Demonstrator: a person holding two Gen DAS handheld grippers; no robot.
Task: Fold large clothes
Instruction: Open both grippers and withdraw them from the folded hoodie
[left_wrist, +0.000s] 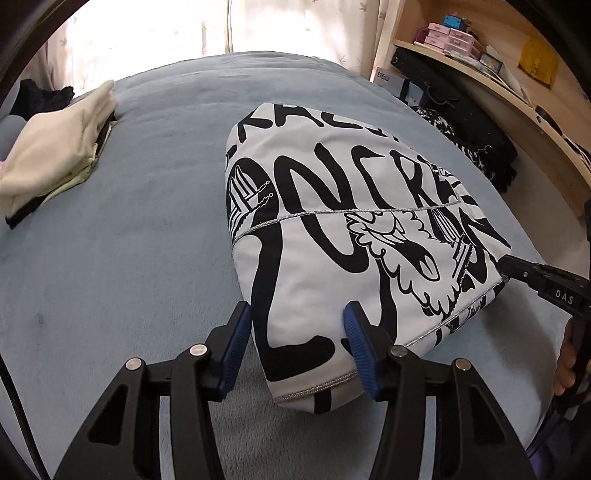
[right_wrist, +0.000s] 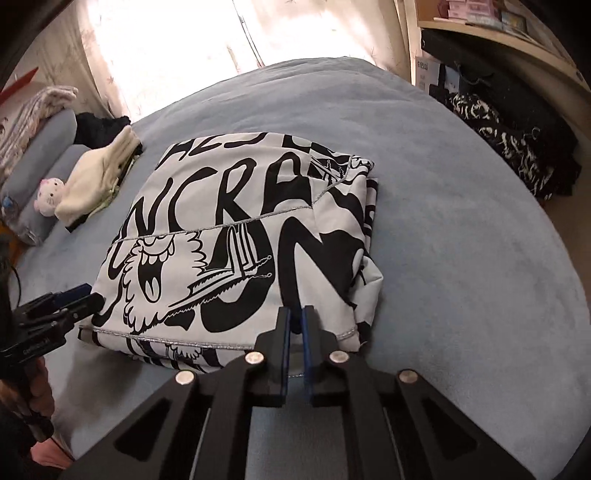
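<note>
A folded white garment (left_wrist: 332, 221) with bold black lettering and cartoon print lies on the blue bed cover (left_wrist: 129, 240). My left gripper (left_wrist: 297, 325) is open at its near left corner: one blue pad sits beside the edge, the other over the fabric. In the right wrist view the garment (right_wrist: 236, 206) fills the middle, and the left gripper (right_wrist: 86, 297) shows at its left edge. My right gripper (right_wrist: 295, 321) is shut, tips at the near hem. I cannot see whether any fabric is pinched. From the left it shows as the right gripper (left_wrist: 504, 263) touching the garment's right edge.
A stack of cream clothes (right_wrist: 99, 177) lies at the far left beside a plush toy (right_wrist: 48, 195) and grey pillows. Black patterned clothes (right_wrist: 517, 155) are heaped by the bed's right edge, under a wooden shelf (left_wrist: 498, 74). A bright curtain hangs behind. A hand (left_wrist: 567, 365) holds the right gripper.
</note>
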